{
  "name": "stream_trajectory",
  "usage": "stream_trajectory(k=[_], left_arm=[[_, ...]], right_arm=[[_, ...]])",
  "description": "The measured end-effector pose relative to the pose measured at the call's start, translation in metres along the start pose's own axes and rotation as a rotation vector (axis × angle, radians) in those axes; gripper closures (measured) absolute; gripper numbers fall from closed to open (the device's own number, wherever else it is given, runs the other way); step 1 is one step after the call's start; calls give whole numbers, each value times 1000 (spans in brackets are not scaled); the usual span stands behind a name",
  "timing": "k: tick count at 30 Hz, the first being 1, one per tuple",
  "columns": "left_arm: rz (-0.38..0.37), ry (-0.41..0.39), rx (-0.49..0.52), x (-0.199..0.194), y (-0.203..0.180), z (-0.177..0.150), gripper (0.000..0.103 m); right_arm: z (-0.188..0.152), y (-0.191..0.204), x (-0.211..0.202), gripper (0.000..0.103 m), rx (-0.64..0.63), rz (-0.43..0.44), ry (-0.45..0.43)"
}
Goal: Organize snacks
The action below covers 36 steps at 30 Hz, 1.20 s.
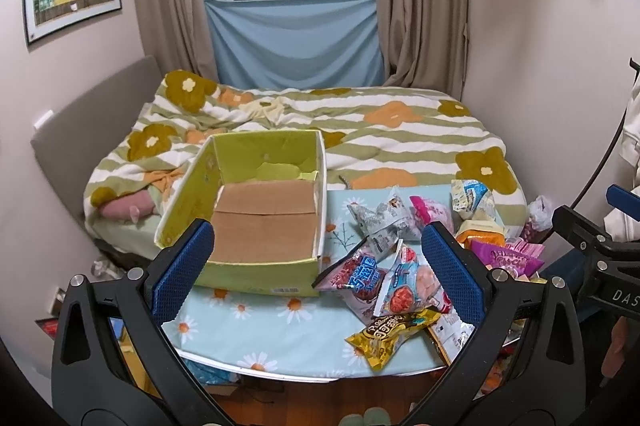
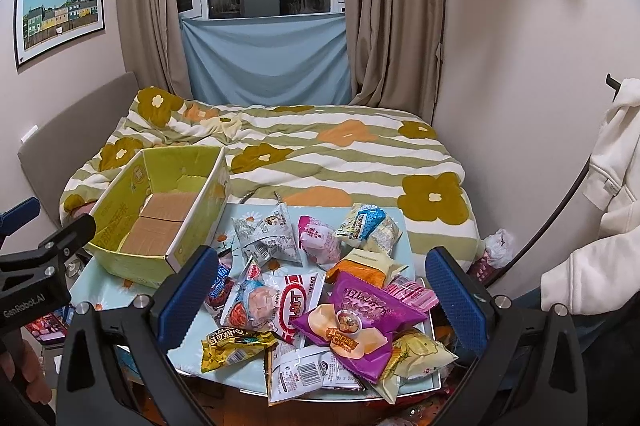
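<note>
An empty yellow-green cardboard box (image 1: 260,222) stands on the left of a small table with a daisy-print cloth (image 1: 256,318); it also shows in the right wrist view (image 2: 160,222). A pile of snack packets lies to its right, among them a purple bag (image 2: 360,318), a yellow packet (image 1: 392,338), a red-and-white Oishi bag (image 2: 294,302) and a grey packet (image 1: 380,222). My left gripper (image 1: 320,274) is open and empty above the table's front, between box and pile. My right gripper (image 2: 324,290) is open and empty above the pile.
A bed with a green striped flower blanket (image 1: 360,130) lies right behind the table. Curtains and a window are at the back. A white hoodie (image 2: 612,186) hangs at the right wall. Clutter lies on the floor under the table.
</note>
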<state>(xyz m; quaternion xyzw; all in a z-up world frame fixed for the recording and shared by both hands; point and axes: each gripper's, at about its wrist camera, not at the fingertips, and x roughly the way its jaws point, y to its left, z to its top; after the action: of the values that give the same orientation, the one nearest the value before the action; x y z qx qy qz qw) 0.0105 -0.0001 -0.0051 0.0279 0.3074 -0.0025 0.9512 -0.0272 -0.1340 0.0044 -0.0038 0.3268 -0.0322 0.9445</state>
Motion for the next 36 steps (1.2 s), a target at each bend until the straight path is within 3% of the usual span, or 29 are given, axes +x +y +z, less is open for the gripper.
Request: stream_trajectory(k=[25,36], left_arm=[[-23,25,-27,6,-6,-6,0],[-67,149,-57,42,-21,-24,0]], right_arm=[[-6,-5,12,0,-5,55,1],[-26,-22,31,0,-37,129,53]])
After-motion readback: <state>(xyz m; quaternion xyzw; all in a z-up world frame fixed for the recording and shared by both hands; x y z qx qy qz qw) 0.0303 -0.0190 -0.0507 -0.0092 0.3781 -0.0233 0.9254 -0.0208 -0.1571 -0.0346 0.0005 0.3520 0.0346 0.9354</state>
